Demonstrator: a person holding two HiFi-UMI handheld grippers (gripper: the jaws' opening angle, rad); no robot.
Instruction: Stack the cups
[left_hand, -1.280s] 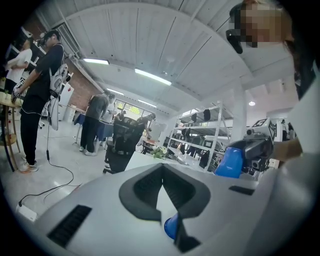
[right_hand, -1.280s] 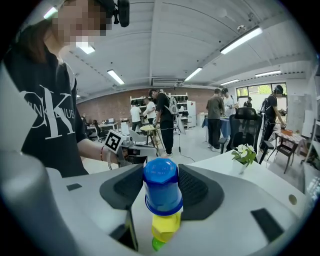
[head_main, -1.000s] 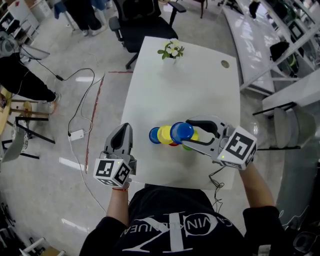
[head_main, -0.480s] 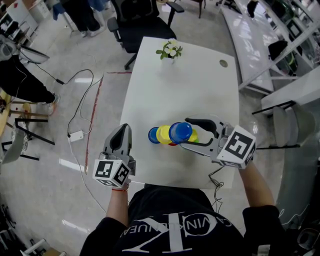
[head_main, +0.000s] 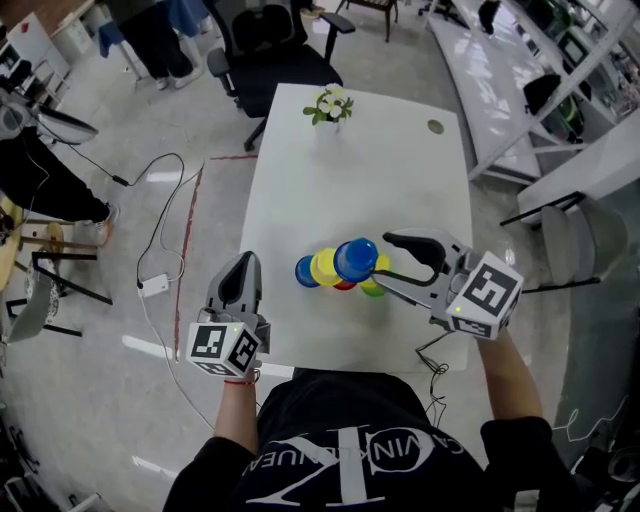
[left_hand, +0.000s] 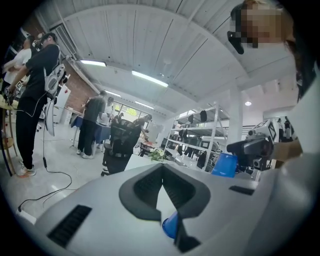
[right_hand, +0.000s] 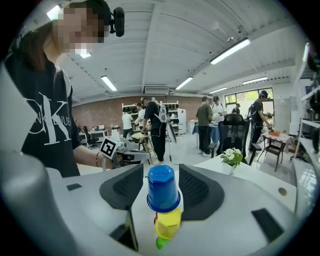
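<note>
With jaws apart and just closing round the untouched top blue plastic cup (head_main: 355, 258), the right hand-held gripper (head_main: 383, 262) risked toppling the coloured cup stack (head_main: 327, 267). The left hand-held gripper (head_main: 243, 270) sat with jaws together.

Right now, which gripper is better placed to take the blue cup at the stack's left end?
Left. The left gripper points straight at that blue cup, though it is shut. The right gripper, its jaws just closing somewhat, brackets the top blue cup across the stack.
</note>
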